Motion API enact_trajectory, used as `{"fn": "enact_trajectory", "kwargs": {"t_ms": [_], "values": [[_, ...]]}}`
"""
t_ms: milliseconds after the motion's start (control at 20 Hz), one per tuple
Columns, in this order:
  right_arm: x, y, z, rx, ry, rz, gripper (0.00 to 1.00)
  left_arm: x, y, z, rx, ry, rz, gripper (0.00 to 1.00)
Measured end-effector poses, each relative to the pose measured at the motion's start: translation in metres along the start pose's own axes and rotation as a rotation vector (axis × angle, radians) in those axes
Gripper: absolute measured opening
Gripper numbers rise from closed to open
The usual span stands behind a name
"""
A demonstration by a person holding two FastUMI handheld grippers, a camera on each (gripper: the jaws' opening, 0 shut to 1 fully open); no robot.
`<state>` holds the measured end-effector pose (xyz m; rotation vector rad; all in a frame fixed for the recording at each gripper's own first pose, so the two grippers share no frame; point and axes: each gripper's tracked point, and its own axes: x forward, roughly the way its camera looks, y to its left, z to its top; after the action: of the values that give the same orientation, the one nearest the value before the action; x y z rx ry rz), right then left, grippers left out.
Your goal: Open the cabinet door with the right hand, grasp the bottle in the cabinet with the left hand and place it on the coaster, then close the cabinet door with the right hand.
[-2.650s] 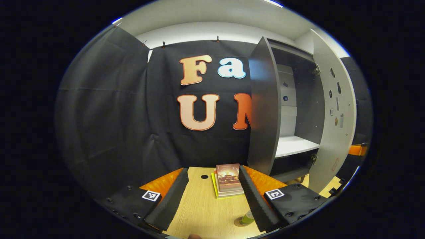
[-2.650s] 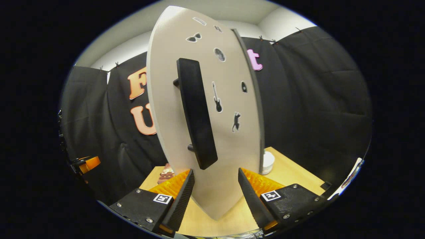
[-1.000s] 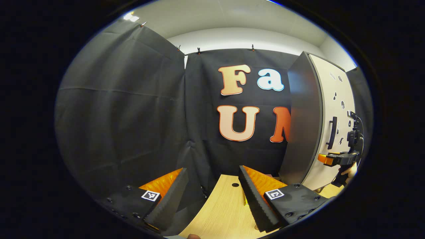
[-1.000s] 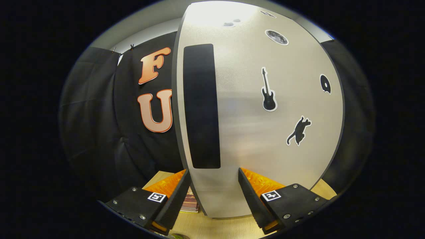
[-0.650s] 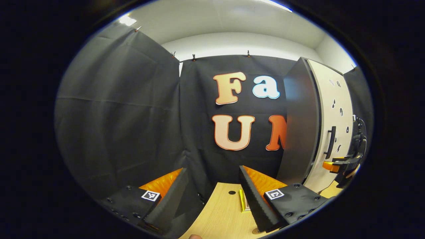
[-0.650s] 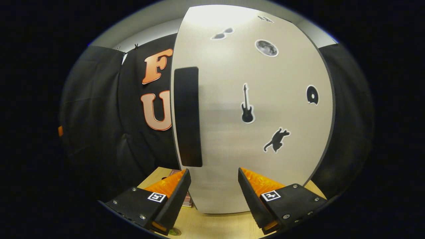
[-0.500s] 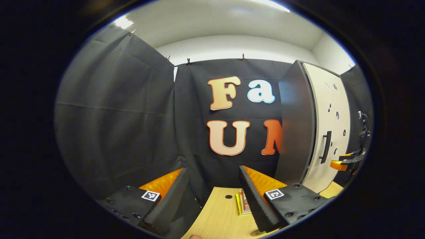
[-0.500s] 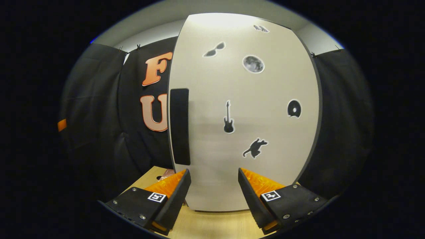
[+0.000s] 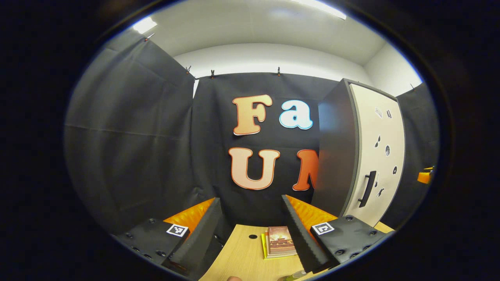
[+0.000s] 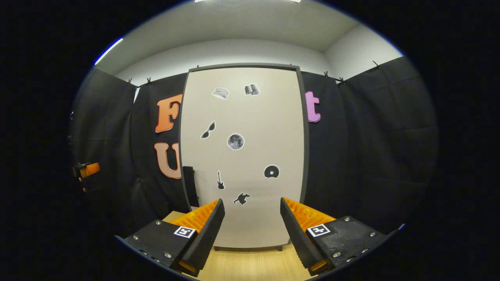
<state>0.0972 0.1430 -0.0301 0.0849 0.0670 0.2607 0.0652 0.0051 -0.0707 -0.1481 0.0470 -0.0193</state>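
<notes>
Cabinet door closed, picture stickers, no legible text

Both grippers look the same tbh: left gripper and right gripper have ridged wedge fingers, black screw-studded mounts, little square black-and-white tags.

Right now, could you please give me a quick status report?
Both claws open, left claw and right claw holding nothing. Cabinet door shut, handle free. Books on the table; nothing blocking.
</notes>
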Motion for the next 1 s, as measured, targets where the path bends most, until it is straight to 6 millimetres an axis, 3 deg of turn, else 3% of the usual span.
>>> {"fn": "enact_trajectory", "kwargs": {"t_ms": [300,450,750,1000], "values": [[-0.061,-0.04,0.039,0.004,-0.071,-0.075,0.88,0.007,-0.011,0.027,-0.03,-0.019,-0.041,0.99],[-0.08,-0.047,0.044,0.001,-0.076,-0.092,0.88,0.007,-0.019,0.033,-0.047,-0.027,-0.057,0.99],[-0.096,-0.048,0.05,0.001,-0.084,-0.093,0.88,0.001,-0.028,0.045,-0.031,-0.05,-0.073,0.99],[-0.094,-0.047,0.049,0.01,-0.081,-0.088,0.88,-0.002,-0.022,0.057,-0.031,-0.074,-0.057,0.99]]}}
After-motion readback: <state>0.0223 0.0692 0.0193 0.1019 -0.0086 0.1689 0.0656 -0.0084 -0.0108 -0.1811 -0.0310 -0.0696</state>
